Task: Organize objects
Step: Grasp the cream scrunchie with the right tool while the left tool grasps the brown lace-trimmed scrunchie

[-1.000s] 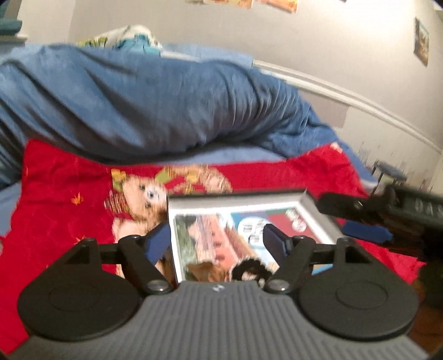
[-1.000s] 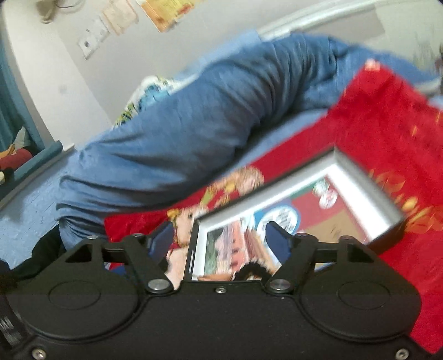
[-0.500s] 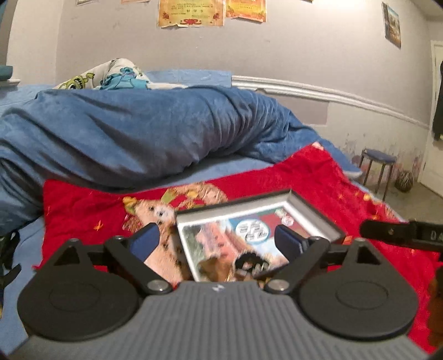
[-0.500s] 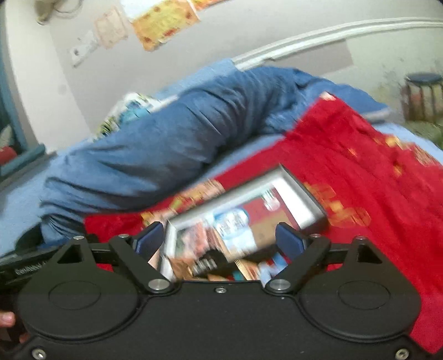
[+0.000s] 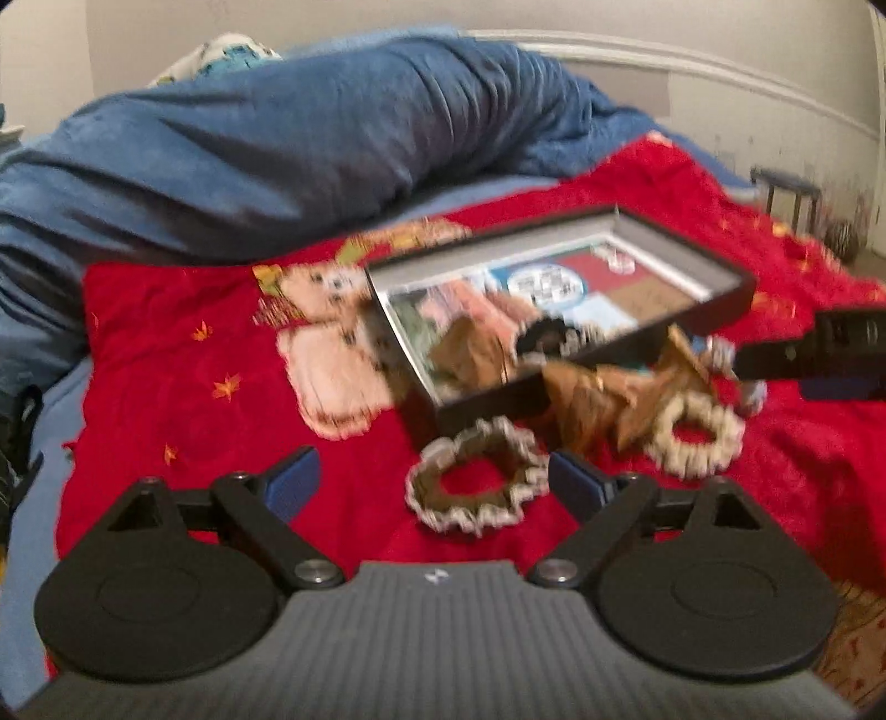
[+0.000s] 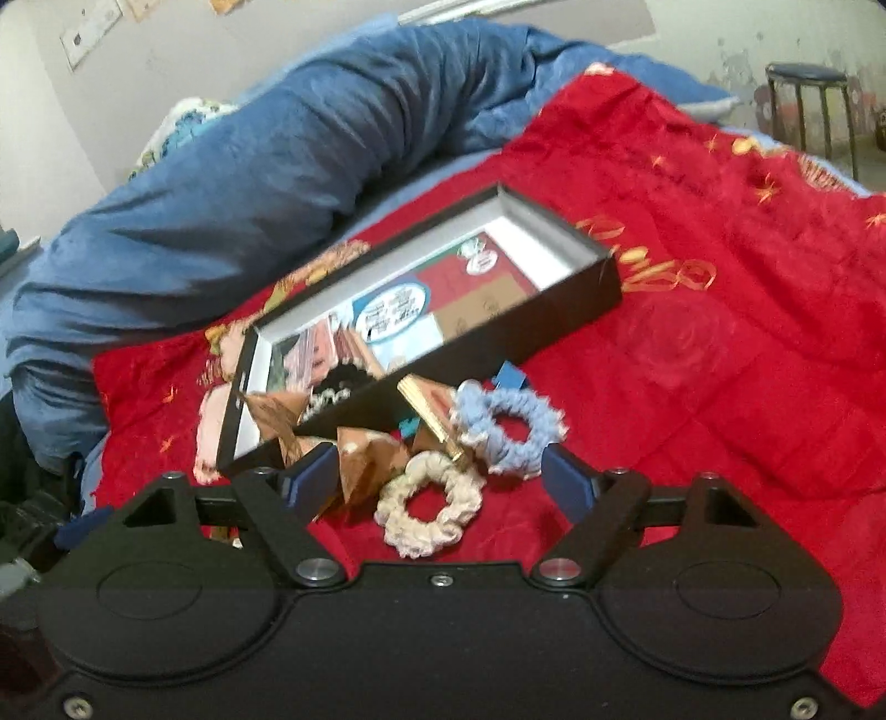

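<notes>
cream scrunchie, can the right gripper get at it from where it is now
Probably yes. The cream scrunchie lies flat on the red blanket just ahead of the open right gripper, between its fingers, with nothing over it. The blue scrunchie and brown paper pieces crowd its far side.

bed: red blanket [image 6: 720, 343] | blue duvet [image 5: 310, 144] | wall: grey [image 5: 764, 50] | stool [image 6: 805, 91]

Home bedroom: bed [image 6: 720, 310] with blue duvet [image 5: 288, 149].

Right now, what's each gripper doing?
Left gripper: open, holding nothing.
Right gripper: open, holding nothing.
</notes>
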### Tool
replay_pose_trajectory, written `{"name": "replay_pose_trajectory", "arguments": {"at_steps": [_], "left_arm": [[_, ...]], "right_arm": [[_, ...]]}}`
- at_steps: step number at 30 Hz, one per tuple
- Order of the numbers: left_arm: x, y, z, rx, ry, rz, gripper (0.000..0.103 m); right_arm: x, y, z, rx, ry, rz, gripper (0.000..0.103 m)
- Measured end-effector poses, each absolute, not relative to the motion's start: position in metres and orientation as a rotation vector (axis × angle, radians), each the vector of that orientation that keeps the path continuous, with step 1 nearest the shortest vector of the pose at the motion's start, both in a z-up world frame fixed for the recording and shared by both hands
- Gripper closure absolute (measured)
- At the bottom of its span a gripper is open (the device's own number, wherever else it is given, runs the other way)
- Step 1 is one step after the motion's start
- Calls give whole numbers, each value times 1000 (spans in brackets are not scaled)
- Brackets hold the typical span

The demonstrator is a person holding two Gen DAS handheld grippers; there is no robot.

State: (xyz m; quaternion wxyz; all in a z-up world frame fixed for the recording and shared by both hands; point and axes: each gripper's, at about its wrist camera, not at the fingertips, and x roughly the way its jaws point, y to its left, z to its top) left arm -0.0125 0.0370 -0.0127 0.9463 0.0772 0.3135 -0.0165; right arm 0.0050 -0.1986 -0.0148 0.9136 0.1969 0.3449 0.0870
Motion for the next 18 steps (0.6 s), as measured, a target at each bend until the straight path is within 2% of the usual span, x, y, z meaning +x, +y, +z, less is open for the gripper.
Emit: {"name": "replay_pose_trajectory", "arguments": {"at_steps": [3, 10, 13, 15, 18], "left_arm": [[-7, 29, -28, 160, 669, -50, 11], [13, 27, -46, 94, 688, 9, 16], [18, 29, -52, 90, 720, 7, 25], [20, 30, -57, 70, 731, 11, 39], [21, 30, -61, 47, 721, 25, 44]], "right_arm": [[13, -190, -23, 386, 735, 196, 23], [29, -181, -45, 404, 797, 208, 34], [31, -178, -50, 397, 801, 212, 34], [33, -176, -52, 387, 797, 201, 36], [33, -170, -54, 358, 789, 158, 44]]}}
